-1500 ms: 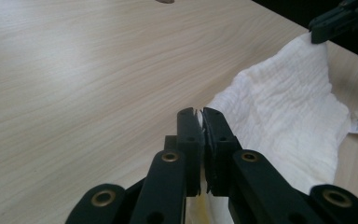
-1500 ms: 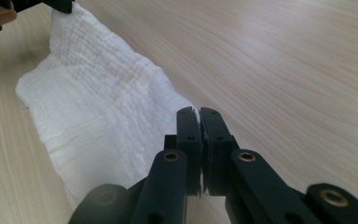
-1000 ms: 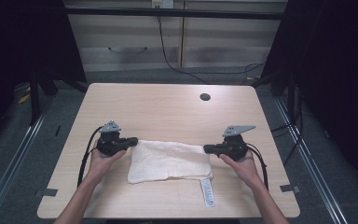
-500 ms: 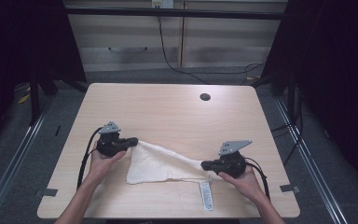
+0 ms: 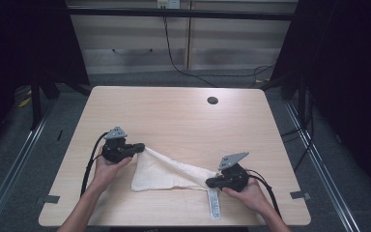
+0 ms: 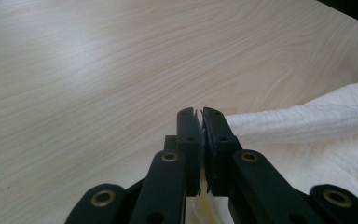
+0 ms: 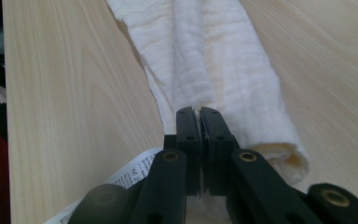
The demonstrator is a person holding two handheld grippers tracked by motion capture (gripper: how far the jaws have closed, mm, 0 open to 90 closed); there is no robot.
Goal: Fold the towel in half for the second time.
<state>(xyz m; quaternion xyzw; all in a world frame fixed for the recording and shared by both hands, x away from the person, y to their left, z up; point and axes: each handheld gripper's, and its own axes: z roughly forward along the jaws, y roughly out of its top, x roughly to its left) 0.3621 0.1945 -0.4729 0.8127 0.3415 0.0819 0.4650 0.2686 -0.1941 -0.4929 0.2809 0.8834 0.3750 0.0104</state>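
At the lower middle of the high view, 2 grippers, left (image 5: 140, 148) and right (image 5: 209, 182), each pinch a cloth (image 5: 164, 175) corner; pulling unevenly could likely tug one corner free.

Light wood table (image 5: 174, 116): round dark grommet hole (image 5: 212, 100); white cloth (image 5: 164, 176) with label (image 5: 214, 204) near front edge.

The cloth (image 5: 166, 174) is soft, crinkled white fabric with a matt, ribbed weave, and its label (image 5: 214, 205) looks like smooth printed paper or tape. The worktop (image 5: 174, 116) is pale wood-grain, smooth with a slight sheen. Each gripper (image 6: 199, 114) is matt black plastic with brass-coloured rivets.
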